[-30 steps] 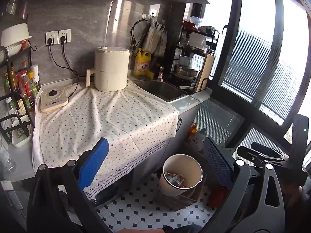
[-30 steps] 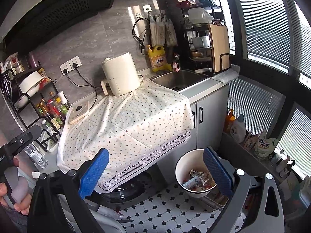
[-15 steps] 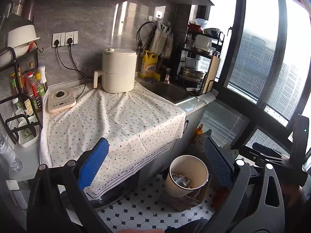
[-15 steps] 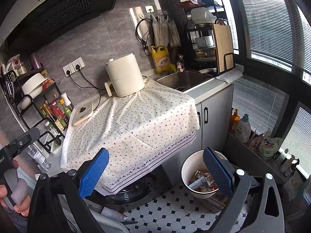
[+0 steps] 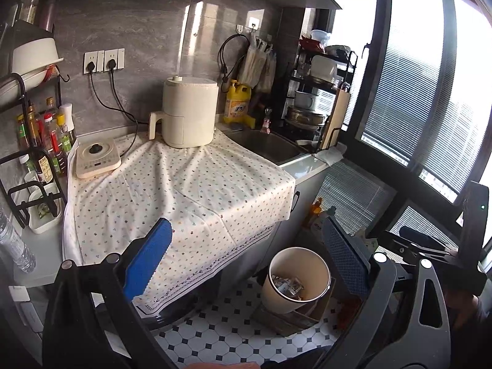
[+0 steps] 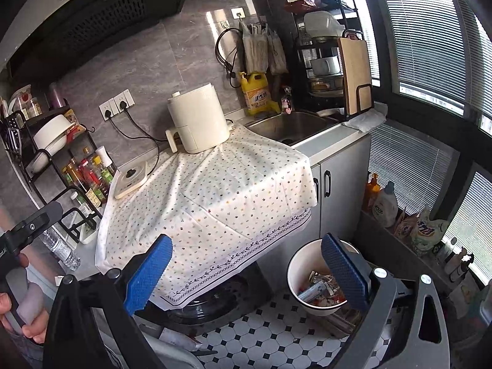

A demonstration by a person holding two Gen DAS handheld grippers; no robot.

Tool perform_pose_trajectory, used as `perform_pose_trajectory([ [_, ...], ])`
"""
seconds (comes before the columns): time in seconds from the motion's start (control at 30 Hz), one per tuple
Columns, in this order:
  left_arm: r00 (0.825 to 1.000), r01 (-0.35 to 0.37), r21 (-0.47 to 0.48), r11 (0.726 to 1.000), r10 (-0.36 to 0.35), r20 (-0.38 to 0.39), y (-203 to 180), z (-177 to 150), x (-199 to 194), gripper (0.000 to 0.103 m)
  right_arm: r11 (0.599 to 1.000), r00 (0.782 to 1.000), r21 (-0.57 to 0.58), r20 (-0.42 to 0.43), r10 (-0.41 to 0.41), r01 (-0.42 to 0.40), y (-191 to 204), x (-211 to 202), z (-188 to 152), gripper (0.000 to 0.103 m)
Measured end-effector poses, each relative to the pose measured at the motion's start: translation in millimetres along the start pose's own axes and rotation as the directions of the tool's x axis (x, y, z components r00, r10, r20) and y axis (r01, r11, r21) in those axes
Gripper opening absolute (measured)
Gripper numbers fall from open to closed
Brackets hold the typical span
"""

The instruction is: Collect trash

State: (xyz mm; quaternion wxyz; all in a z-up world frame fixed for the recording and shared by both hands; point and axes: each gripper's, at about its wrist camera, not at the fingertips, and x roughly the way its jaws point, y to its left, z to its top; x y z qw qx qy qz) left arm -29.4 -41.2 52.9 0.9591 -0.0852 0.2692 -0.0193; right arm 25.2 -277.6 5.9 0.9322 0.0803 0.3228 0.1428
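Observation:
A white trash bin stands on the tiled floor beside the counter, with wrappers and scraps inside; it also shows in the right wrist view. A dotted white cloth covers the counter, and I see no trash on it. My left gripper is open and empty, held above the cloth's front edge and the bin. My right gripper is open and empty, above the cloth's hanging edge and the bin. The right gripper's body shows at the right of the left wrist view.
A cream air fryer and a small induction cooker stand on the cloth. A bottle rack is at the left, a sink and dish rack at the right. Detergent bottles line the window ledge.
Both cameras have pulled back and tilted up a little; the counter and bin sit slightly lower and farther in view. Both grippers stay open and empty.

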Motion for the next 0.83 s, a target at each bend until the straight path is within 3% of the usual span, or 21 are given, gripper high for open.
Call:
perform_pose_trajectory([
  [0.83,1.000,0.000,-0.023,1.000,-0.001,-0.026,-0.5,-16.9,7.6,0.097,1.000,0.999,-0.005,-0.029,-0.013,0.013,-1.6,3.0,-10.8,0.095],
])
